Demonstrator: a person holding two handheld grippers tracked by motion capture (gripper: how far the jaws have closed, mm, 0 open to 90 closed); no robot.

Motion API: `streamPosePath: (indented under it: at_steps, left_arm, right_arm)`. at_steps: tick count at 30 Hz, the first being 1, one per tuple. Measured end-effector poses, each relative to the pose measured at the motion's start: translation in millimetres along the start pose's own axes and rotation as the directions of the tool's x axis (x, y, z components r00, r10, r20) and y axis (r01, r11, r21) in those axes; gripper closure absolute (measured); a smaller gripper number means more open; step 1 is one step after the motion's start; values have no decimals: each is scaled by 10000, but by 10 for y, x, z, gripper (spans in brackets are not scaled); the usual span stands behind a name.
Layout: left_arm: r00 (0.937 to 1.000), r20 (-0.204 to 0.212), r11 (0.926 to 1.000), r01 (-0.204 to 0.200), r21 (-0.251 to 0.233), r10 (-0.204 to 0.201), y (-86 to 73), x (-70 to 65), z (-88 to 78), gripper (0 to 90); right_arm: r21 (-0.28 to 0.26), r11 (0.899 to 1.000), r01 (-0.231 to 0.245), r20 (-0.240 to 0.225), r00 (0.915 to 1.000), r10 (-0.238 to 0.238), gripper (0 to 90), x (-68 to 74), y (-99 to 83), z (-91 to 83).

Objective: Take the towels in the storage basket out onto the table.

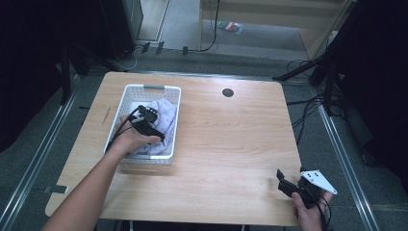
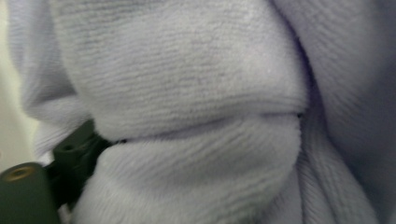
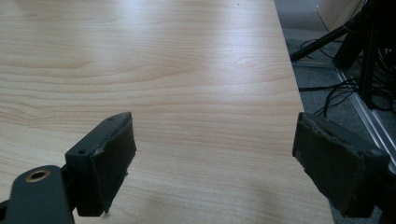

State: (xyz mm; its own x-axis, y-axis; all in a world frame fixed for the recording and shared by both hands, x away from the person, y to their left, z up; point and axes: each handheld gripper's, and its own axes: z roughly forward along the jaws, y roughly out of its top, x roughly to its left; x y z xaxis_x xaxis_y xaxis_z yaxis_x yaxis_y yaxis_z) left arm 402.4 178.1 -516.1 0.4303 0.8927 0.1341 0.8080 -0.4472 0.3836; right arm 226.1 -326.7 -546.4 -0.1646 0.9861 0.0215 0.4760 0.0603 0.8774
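A white slotted basket (image 1: 153,88) stands on the left half of the wooden table (image 1: 231,139) and holds a pale lilac cloth (image 1: 165,112). My left gripper (image 1: 159,134) reaches down into the basket, pushed into the cloth. In the left gripper view the ribbed cloth (image 2: 196,93) bulges between the jaws and hides the right one. The left finger (image 2: 77,154) stands far out, so the jaws are open around the fabric. My right gripper (image 1: 280,176) rests at the table's near right corner, open with nothing between its fingers (image 3: 212,154).
A dark round cable hole (image 1: 228,92) sits at the table's far edge. Tripod legs and cables (image 1: 312,72) stand on the floor to the right of the table. The table's right edge (image 3: 292,93) runs close beside my right gripper.
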Motion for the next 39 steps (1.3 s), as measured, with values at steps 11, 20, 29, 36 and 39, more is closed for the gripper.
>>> streamPosePath:
  at_steps: [11, 20, 29, 36, 39]
  left_arm:
    - [9984, -562, 9998, -103, -193, 92, -7, 52, -59, 479]
    - [9984, -555, 9997, 125, -192, -135, 10, 65, -99, 588]
    - [9982, -263, 9979, 520, -386, -531, 27, 159, -215, 600]
    - [9985, -191, 9959, 506, -752, -522, 66, 197, -405, 600]
    - [9986, -217, 9949, 462, -897, -483, 94, 218, -511, 599]
  right_arm:
    - [18, 10000, 0, -21, 10000, 0, 134, 2, 0, 1]
    - [1, 10000, -4, -19, 10000, 4, 134, -1, -1, -2]
    - [-4, 10000, -1, -16, 10000, 1, 134, 0, -1, -2]
    - [10, 10000, 1, -21, 10000, -1, 134, 1, 0, 0]
    - [7, 10000, -1, -19, 10000, 1, 134, 0, 0, -1]
